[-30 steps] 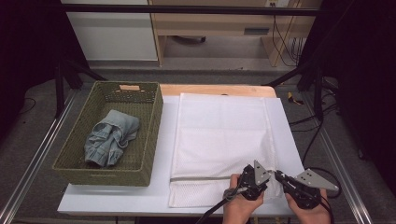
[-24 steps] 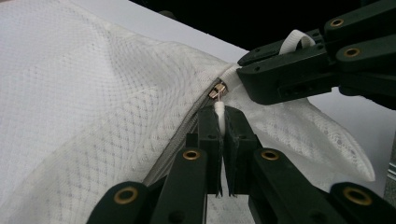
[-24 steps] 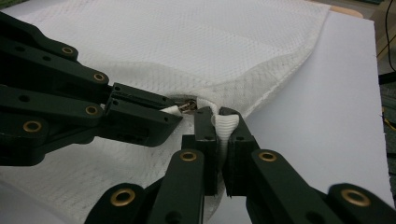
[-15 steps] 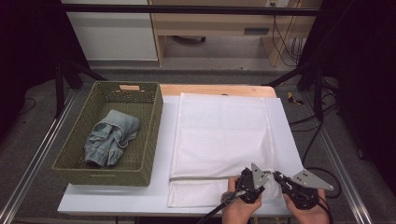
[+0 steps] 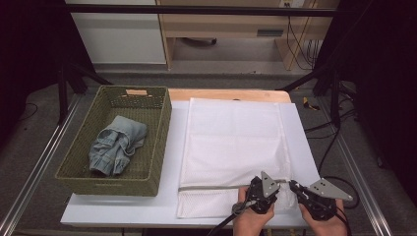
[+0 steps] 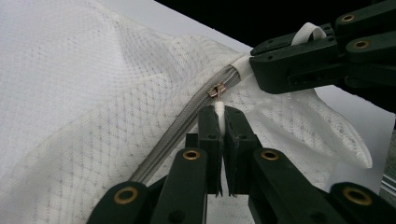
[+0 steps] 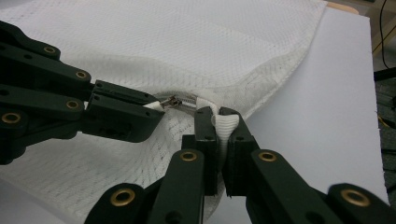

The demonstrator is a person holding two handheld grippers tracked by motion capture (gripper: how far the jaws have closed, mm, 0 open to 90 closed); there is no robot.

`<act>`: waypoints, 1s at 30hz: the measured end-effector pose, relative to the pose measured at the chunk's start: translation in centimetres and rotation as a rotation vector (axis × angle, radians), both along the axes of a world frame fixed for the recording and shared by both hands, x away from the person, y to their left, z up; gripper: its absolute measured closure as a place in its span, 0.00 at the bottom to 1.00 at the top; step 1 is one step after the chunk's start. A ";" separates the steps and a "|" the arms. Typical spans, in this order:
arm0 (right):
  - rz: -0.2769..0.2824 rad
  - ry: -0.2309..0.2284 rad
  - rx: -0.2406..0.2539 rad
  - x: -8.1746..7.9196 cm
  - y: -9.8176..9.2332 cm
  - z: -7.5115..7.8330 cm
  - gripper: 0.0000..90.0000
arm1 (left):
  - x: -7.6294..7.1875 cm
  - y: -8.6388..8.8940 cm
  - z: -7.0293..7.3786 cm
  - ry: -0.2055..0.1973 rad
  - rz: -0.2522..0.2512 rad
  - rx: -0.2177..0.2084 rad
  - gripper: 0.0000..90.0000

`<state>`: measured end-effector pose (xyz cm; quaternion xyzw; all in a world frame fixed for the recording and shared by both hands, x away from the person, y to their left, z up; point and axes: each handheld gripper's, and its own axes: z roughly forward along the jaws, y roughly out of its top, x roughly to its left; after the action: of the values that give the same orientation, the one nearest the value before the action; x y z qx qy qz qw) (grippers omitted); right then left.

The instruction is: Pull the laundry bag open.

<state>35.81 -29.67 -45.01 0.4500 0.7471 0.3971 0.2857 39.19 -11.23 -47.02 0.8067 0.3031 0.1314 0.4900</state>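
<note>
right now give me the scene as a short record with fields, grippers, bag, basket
left gripper: shut on the zipper pull of the mesh laundry bag
right gripper: shut on the white fabric loop at the zipper's end
zipper: runs across the bag near its front edge; slider at the right end
mesh laundry bag: flat on the white board, right of the basket
basket: green woven, at the table's left
in basket: crumpled denim garment
</note>
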 end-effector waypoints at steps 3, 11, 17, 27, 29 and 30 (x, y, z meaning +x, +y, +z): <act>-0.002 0.000 -0.002 0.0 0.0 0.0 0.96 | -0.1 0.0 0.0 -0.007 0.004 0.003 0.96; 0.000 0.006 -0.016 0.1 0.1 0.1 0.97 | -0.1 0.3 -0.2 -0.003 0.019 0.013 0.96; -0.005 0.008 -0.020 0.1 0.0 0.1 0.97 | -0.2 0.6 -0.2 -0.005 0.028 0.024 0.96; -0.023 0.018 -0.010 0.1 -0.4 0.0 0.97 | 0.2 2.1 -0.5 0.006 0.056 0.022 0.96; -0.025 0.021 -0.005 0.1 -0.5 0.0 0.97 | 0.3 2.3 -0.6 0.011 0.061 0.019 0.96; -0.027 0.024 0.000 0.1 -0.6 -0.1 0.97 | 0.3 2.5 -0.6 0.019 0.063 0.013 0.96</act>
<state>35.88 -30.28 -45.09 0.4648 0.7444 0.3877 0.2819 39.51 -8.70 -47.63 0.8012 0.3320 0.1413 0.4774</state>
